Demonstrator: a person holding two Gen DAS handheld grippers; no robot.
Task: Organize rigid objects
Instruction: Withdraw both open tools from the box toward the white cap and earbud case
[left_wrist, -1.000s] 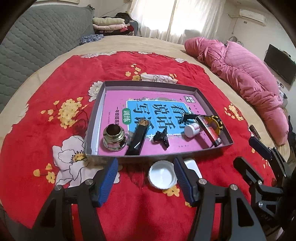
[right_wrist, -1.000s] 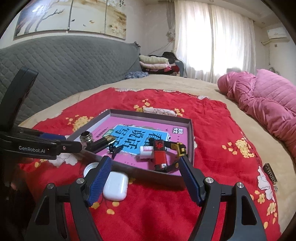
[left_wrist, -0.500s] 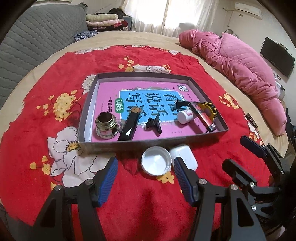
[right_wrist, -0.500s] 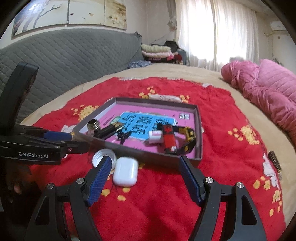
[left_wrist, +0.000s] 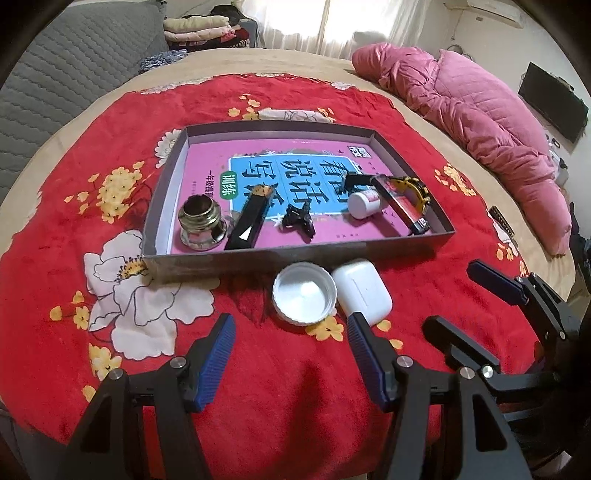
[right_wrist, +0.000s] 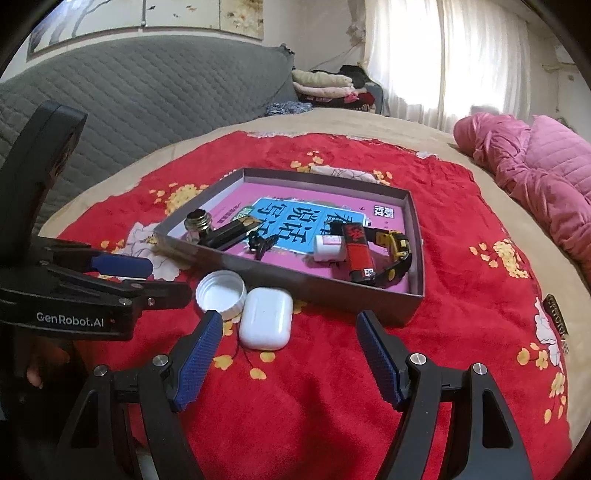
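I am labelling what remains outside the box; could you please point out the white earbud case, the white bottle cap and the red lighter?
white earbud case (right_wrist: 266, 318), right wrist view, top face.
white bottle cap (left_wrist: 305, 294), left wrist view, inner floor.
red lighter (right_wrist: 357, 249), right wrist view, red body.

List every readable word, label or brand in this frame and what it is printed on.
"GenRobot.AI": on the left gripper body, seen from the right wrist.
"看说话写话": large characters on the pink book lining the box, upside down to the cameras.
"训练": green badge on the same book.
Red lighter print and the dark tag on the blanket: too blurred to read.
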